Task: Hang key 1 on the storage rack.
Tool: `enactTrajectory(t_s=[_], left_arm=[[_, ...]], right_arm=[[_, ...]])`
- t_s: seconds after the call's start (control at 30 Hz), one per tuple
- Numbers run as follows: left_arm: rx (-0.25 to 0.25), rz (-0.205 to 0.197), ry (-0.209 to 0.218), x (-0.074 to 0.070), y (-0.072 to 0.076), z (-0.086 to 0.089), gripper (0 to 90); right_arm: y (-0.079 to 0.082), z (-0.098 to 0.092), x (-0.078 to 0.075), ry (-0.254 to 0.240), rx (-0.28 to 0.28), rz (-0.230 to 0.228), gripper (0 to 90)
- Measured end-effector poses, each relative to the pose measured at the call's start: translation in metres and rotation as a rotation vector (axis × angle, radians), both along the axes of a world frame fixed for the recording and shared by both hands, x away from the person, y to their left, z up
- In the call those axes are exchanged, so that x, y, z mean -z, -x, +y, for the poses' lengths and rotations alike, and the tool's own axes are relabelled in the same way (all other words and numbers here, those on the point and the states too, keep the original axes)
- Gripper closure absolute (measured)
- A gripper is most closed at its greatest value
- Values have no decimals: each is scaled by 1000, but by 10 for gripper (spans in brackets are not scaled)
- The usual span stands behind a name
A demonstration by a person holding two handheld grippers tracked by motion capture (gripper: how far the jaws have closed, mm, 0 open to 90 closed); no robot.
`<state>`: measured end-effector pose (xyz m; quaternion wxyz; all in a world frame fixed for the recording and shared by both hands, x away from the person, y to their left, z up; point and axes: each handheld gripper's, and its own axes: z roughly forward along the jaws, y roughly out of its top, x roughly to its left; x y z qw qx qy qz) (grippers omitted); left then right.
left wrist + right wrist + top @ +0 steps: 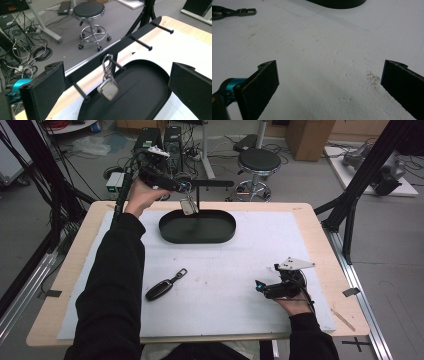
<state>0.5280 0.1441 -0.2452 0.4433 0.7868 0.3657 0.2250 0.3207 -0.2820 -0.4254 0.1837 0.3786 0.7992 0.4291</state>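
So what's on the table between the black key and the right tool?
Nothing. In the high view, only bare white mat lies between the key and the open right tool.

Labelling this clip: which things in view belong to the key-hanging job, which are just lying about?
In the job:
- silver key fob hanging on a peg
- black peg rack
- black oval tray
- black car key on the white mat
- left gripper, open

Lying about:
- black round stool
- cardboard box
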Motion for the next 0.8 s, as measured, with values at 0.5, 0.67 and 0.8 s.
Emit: enactTrajectory(t_s=[0.5, 0.67, 0.8], left_arm=[[12, 38, -39, 24, 18, 14, 17], [4, 50, -51, 28, 21, 18, 17], [9, 68, -52, 33, 26, 19, 17]], right_arm=[[0, 1, 1, 9, 3, 6, 7], [0, 1, 1, 11, -2, 6, 7], [0, 1, 1, 9, 0, 0, 7]])
